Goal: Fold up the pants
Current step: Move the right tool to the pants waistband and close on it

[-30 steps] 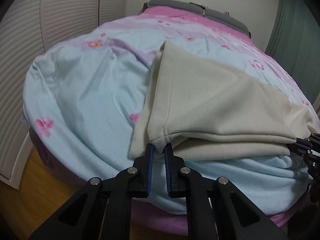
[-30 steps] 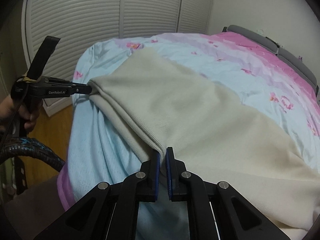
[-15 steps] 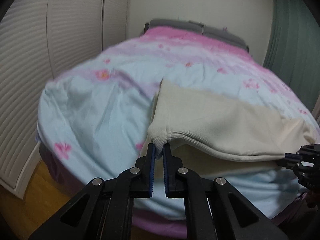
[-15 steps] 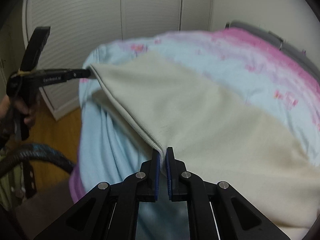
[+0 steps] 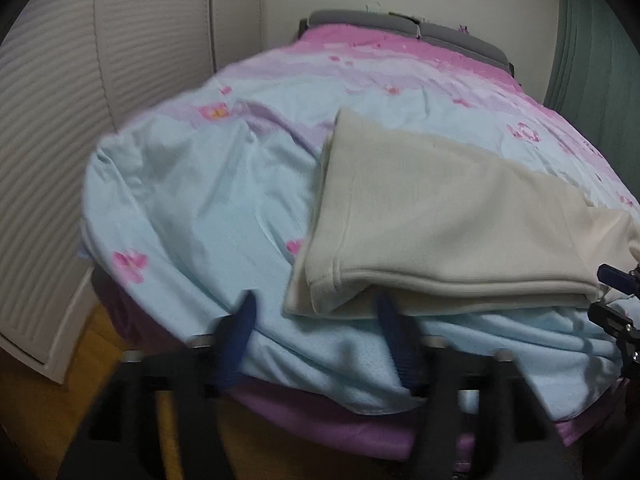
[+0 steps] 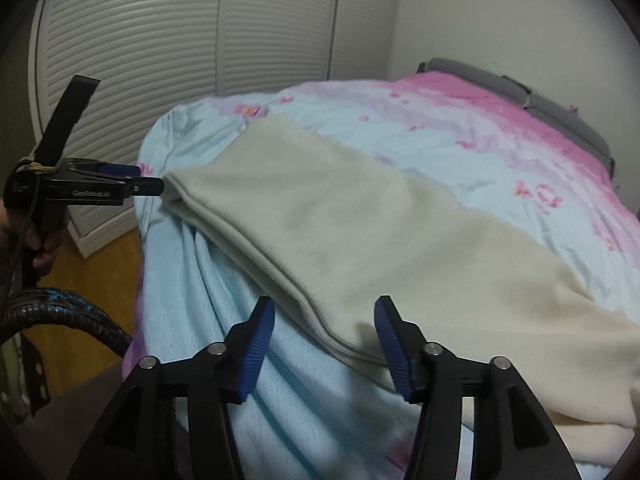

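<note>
I see matt cream knit cloth pants (image 6: 360, 240) on a soft, smooth printed bedsheet (image 5: 192, 200); my right gripper (image 6: 324, 312) is matt black plastic with ribbed blue pads (image 6: 260, 344).

White lettering on left gripper (image 6: 150, 188); illegible

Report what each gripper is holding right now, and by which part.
Nothing is held. Left gripper and right gripper both stand open, the cream pants lying free on the bed.

Ahead of you the bed (image 5: 192, 200) wears a pale blue and pink flowered cover, its grey headboard (image 5: 440, 32) against a plain wall (image 6: 500, 12). White louvred doors (image 6: 160, 52) stand to your left, wooden floor (image 6: 104, 264) below, green curtain (image 5: 592, 48) far right.
</note>
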`<action>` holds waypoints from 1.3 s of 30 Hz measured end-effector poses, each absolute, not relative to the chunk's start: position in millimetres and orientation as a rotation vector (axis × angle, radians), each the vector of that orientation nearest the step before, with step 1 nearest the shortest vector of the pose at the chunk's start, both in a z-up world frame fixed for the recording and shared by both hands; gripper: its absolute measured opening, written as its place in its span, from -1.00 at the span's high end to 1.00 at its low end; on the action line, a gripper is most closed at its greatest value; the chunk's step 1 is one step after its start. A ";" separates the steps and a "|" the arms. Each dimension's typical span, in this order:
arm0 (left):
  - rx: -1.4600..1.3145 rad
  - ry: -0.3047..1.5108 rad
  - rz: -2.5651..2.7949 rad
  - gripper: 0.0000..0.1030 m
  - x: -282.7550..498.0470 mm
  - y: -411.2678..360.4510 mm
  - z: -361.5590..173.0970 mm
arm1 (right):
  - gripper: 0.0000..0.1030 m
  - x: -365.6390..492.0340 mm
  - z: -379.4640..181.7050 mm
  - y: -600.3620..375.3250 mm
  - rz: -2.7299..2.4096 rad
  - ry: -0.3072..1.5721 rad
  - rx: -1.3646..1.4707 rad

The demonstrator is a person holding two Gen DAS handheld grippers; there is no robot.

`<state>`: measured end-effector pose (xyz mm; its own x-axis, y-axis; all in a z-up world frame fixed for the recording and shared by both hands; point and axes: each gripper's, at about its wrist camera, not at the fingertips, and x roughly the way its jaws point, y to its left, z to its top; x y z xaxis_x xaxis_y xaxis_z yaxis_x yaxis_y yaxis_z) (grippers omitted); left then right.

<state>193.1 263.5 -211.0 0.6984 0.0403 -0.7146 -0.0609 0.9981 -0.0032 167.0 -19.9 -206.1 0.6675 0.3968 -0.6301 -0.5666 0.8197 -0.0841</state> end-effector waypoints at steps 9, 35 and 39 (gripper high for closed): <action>0.081 0.688 -0.077 -0.36 190.6 179.0 -138.1 | -0.09 145.2 -151.9 -109.8 0.385 0.554 -0.115; 0.286 0.655 -0.692 -0.38 245.6 -246.9 -179.5 | -0.14 170.0 -229.9 -556.1 -0.336 0.608 0.702; 0.333 0.673 -0.708 -0.38 237.4 -257.9 -201.3 | -0.14 176.3 -241.8 -564.8 -0.327 0.608 0.710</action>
<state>237.4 -257.9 -201.3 0.5640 -0.4862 -0.6675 0.6910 0.7204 0.0592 176.3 -564.8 -241.8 0.7803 -0.0771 -0.6206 0.4751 0.7183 0.5082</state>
